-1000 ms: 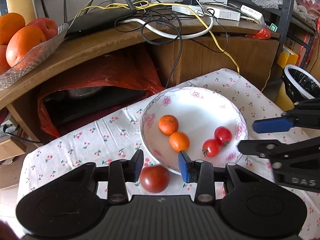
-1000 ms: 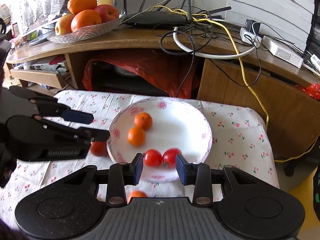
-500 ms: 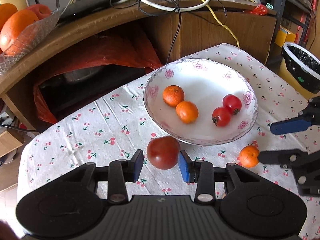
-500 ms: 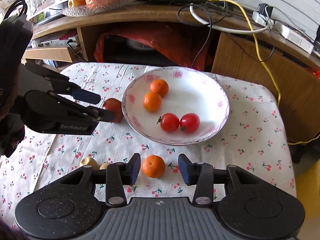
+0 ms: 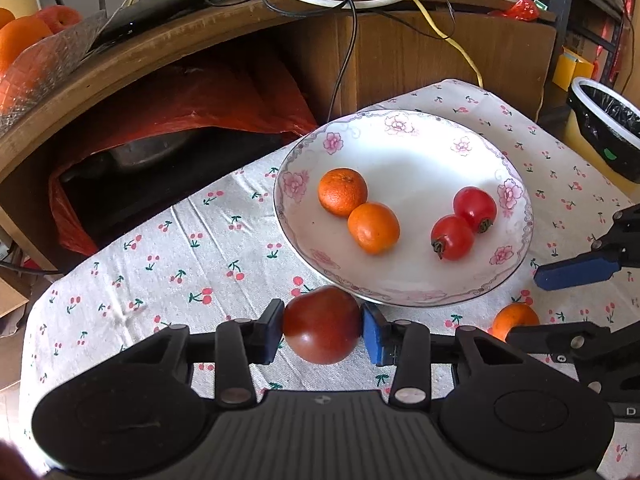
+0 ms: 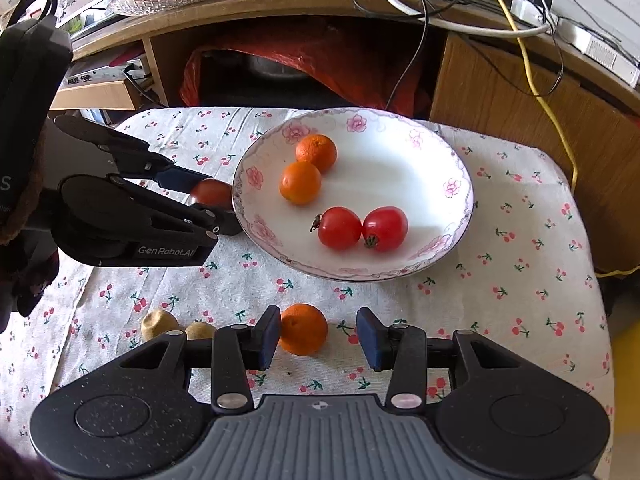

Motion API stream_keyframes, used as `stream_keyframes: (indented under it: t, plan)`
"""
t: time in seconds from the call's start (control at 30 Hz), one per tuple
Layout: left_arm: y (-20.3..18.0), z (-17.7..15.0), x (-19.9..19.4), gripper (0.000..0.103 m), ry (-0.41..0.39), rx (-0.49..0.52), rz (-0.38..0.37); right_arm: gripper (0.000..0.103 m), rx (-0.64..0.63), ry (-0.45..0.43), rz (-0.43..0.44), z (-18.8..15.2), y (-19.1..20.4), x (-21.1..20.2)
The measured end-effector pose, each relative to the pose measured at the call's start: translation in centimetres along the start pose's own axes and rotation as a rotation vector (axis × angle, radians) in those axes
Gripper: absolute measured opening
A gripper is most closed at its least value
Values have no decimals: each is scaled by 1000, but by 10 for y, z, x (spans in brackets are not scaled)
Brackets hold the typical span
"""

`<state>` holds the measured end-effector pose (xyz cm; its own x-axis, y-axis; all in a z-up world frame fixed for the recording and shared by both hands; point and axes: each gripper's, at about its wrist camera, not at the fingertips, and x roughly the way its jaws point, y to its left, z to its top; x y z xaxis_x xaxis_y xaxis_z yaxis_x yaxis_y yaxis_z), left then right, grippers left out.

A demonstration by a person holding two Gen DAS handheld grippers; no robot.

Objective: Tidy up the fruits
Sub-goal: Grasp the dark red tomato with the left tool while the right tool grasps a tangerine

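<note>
Both tongs straddle fruit: left tongs point(image 5: 322, 330) pinch the tomato point(image 5: 322, 325), needing gentle lift into the bowl point(image 5: 516, 184), while right tongs point(image 6: 317, 338) gape around the orange point(image 6: 303, 329).

Bright daylight, soft shadows inside the plate point(image 5: 516, 216), strong fisheye bending and dark corners

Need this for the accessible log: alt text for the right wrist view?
Open right tongs straddle an orange on a cherry-print cloth, the left pad near it. Beyond, a floral plate holds two oranges and two tomatoes; the left tongs at its left edge hold a dark tomato.
</note>
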<state>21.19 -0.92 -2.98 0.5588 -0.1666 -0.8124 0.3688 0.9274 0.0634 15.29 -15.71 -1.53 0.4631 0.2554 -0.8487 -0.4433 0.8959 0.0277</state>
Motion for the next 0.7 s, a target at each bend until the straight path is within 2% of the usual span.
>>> stream_keyframes:
  t: [0.33, 0.47, 0.63, 0.7]
  plan:
    - [3, -4, -7, 48, 8, -15, -7, 26, 6, 0, 27, 2, -1, 2]
    - [3, -11, -16, 48, 30, -9, -10, 18, -8, 5, 33, 2, 1, 0]
    - [0, -21, -29, 48, 68, 24, -3, 18, 3, 17, 42, 1, -1, -2]
    - [-1, -25, -33, 48, 75, 31, 0, 21, -7, 19, 40, 1, 0, -2]
